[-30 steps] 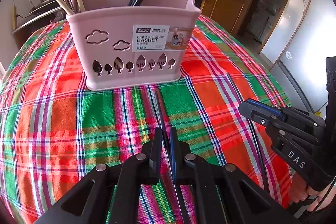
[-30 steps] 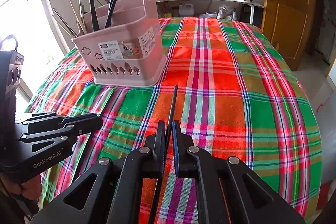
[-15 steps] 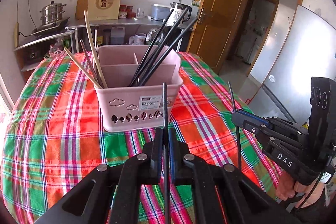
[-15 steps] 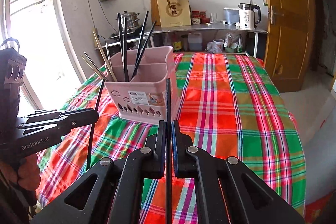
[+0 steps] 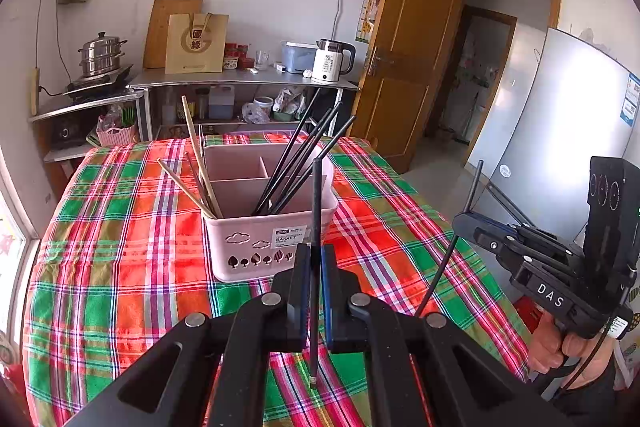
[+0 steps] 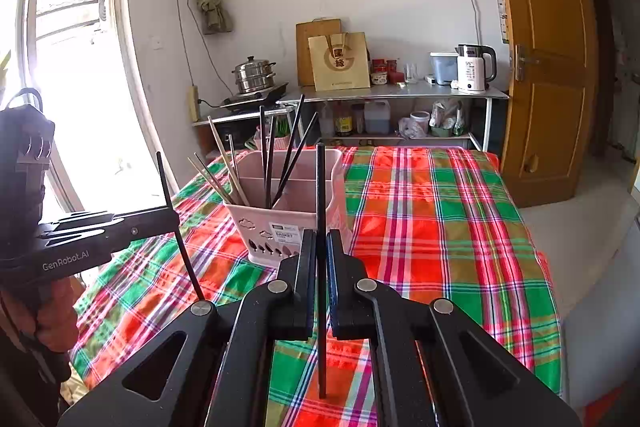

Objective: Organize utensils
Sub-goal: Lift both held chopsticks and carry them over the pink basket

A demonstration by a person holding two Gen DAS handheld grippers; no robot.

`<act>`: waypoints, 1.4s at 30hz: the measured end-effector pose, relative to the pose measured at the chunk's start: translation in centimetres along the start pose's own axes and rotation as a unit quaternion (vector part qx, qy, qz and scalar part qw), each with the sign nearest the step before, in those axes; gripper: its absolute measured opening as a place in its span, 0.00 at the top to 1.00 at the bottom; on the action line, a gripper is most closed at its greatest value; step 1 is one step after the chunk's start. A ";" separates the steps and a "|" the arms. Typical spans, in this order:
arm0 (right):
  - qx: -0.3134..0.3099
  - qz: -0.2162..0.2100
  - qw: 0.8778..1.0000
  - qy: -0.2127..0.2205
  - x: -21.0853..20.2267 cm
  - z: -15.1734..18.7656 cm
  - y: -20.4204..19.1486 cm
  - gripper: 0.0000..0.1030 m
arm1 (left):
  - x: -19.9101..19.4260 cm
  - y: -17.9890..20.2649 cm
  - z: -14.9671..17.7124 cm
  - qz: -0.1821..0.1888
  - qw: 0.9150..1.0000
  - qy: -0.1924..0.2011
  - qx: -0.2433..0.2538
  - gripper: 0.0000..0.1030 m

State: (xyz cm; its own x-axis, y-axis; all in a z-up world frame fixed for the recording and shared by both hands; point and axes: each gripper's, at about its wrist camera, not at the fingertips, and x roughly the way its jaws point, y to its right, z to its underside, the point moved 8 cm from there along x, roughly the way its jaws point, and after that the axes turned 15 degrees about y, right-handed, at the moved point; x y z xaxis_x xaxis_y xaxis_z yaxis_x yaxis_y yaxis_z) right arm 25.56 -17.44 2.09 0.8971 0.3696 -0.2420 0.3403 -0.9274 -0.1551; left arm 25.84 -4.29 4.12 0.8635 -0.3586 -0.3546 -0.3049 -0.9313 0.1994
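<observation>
Left gripper (image 5: pixel 315 291): clamped on one black chopstick (image 5: pixel 316 211), upright. Right gripper (image 6: pixel 319 283): likewise, second chopstick (image 6: pixel 320 195). Pink basket (image 5: pixel 256 247) on worktop (image 5: pixel 120 247); lower yours into the black-chopstick compartment, tips first.

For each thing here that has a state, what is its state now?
Left hand-held gripper: shut on a black chopstick, held upright.
Right hand-held gripper: shut on another black chopstick, held upright.
Pink basket: upright on the tablecloth, chopsticks inside.
Door: open.
Kettle: lid closed.
</observation>
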 end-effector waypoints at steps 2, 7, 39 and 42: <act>-0.001 -0.001 1.000 0.003 -0.3 -0.1 -0.1 0.95 | -0.4 -0.1 -0.1 0.000 1.000 0.001 0.000 0.95; -0.002 -0.006 1.000 0.005 -0.7 -0.3 -0.3 0.95 | -1.3 -0.3 -0.2 -0.002 1.000 0.002 -0.002 0.96; -0.003 -0.081 0.994 0.077 3.2 -9.6 -5.9 0.95 | -2.2 -6.0 -11.4 -0.032 0.998 0.054 -0.021 0.96; 0.001 -0.081 0.993 0.087 4.2 -10.9 -6.1 0.95 | -1.3 -6.7 -12.9 -0.036 0.997 0.059 -0.026 0.96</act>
State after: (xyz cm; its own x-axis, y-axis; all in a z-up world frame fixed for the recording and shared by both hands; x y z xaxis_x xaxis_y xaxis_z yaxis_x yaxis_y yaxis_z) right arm 30.34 -10.80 12.47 0.8661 0.4979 -0.0453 0.4830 -0.8567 -0.1813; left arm 31.97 3.28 15.00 0.9242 -0.2787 -0.2612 -0.2221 -0.9484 0.2263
